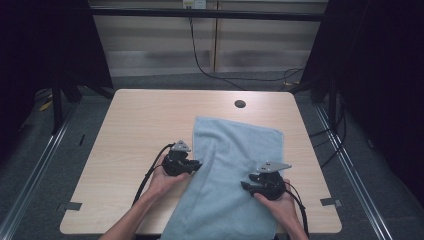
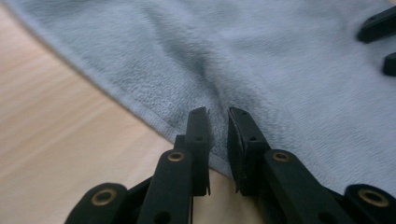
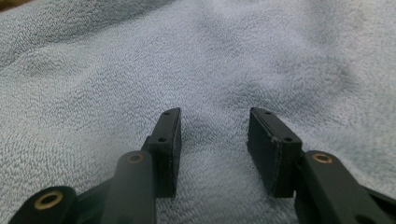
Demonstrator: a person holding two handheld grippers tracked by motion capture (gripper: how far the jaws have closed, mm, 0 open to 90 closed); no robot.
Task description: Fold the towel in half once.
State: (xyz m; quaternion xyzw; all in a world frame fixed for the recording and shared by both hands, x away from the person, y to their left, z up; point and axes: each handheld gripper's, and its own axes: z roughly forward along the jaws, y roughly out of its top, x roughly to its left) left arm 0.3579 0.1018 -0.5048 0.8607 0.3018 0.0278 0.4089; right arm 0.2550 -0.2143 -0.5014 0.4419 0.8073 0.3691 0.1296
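A light blue towel (image 1: pixel 235 170) lies spread on the wooden table (image 1: pixel 140 130), its near end hanging over the front edge. My left gripper (image 1: pixel 197 165) sits at the towel's left hem (image 2: pixel 140 109). Its jaws stand almost together, and a ridge of cloth (image 2: pixel 215 88) runs into the narrow gap between them. My right gripper (image 1: pixel 245 186) rests low on the towel (image 3: pixel 210 70) near its right side, open, with flat cloth showing between its fingers (image 3: pixel 169 135). The right gripper's fingertips (image 2: pixel 376 25) show far off in the left gripper view.
A round cable hole (image 1: pixel 240 104) is in the table near its far edge. Bare wood (image 2: pixel 56 140) lies to the left of the towel. Black frame posts (image 1: pixel 57 100) and cables (image 1: pixel 200 60) stand beyond the table.
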